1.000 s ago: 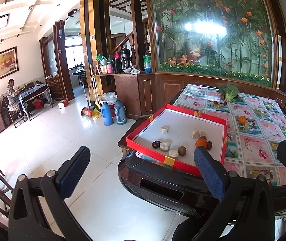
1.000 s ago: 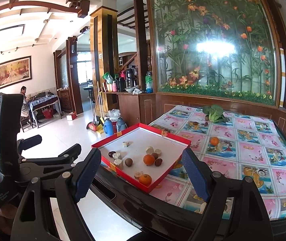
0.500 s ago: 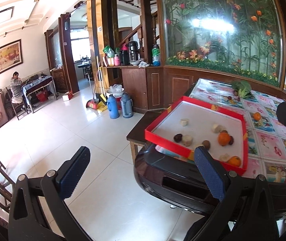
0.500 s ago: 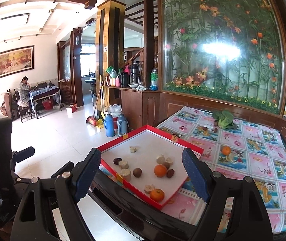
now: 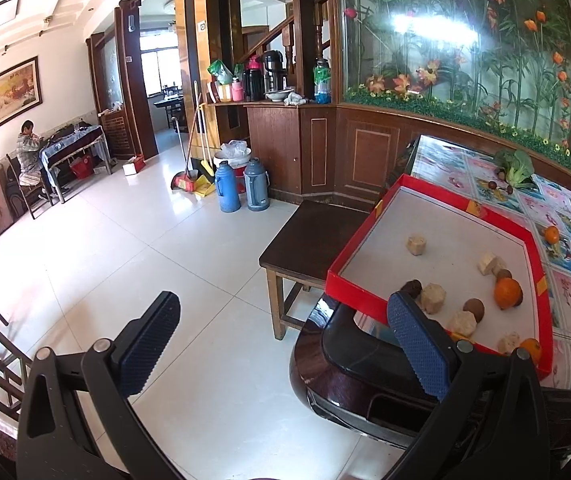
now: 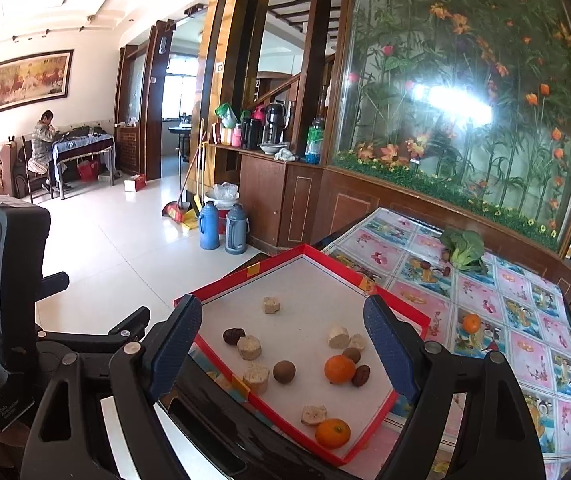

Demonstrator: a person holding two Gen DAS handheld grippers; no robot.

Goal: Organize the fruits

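Note:
A red tray [image 6: 381,410] with a white floor sits at the table's near corner; it also shows in the left wrist view [image 5: 359,302]. In it lie two oranges [image 6: 339,369] [image 6: 332,433], brown round fruits [image 6: 284,371] and several pale cut chunks [image 6: 249,347]. A third orange [image 6: 471,323] lies on the flowered tablecloth beyond the tray. My right gripper [image 6: 281,344] is open and empty, above the tray's near side. My left gripper [image 5: 281,340] is open and empty, left of the tray and mostly over the floor.
A green leafy vegetable [image 6: 463,248] lies at the table's far side beside small dark fruits. A dark wooden stool [image 5: 309,232] stands left of the table. Two thermos flasks [image 5: 241,192] stand on the tiled floor by a wooden cabinet.
Both grippers have swung left, so the tray sits further right in both views. The right gripper has come closer to the tray. Both stay open.

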